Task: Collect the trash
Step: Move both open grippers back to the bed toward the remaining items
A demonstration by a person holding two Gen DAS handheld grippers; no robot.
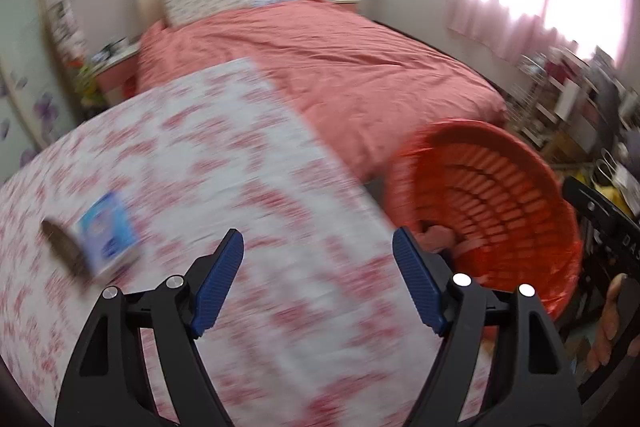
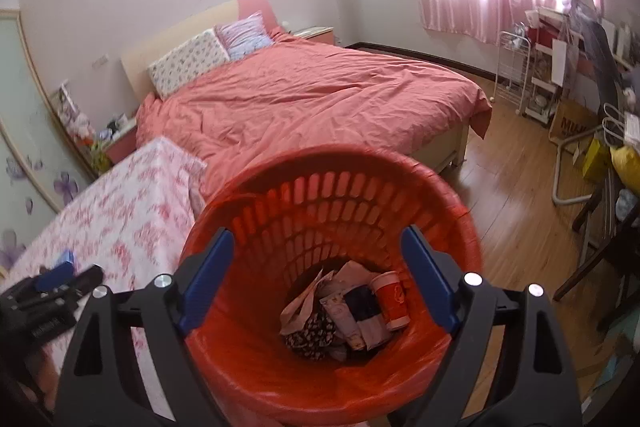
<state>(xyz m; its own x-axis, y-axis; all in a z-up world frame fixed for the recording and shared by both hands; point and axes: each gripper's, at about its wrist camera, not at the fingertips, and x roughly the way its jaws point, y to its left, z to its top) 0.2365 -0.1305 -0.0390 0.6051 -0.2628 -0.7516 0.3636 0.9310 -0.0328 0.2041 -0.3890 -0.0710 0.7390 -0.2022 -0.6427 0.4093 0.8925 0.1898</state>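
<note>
Both grippers (image 1: 318, 247) (image 2: 318, 247) above basket (image 2: 256, 359)

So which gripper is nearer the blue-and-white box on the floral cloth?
Left. The left gripper hovers open just right of the box; the right gripper is open above the orange basket, beyond the cloth's edge.

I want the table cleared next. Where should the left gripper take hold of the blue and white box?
The blue and white box lies on the floral tablecloth, left of the open left gripper, beside a dark object. Probably come from above and pinch its long side edges, away from that object. Blur hides the details.
</note>
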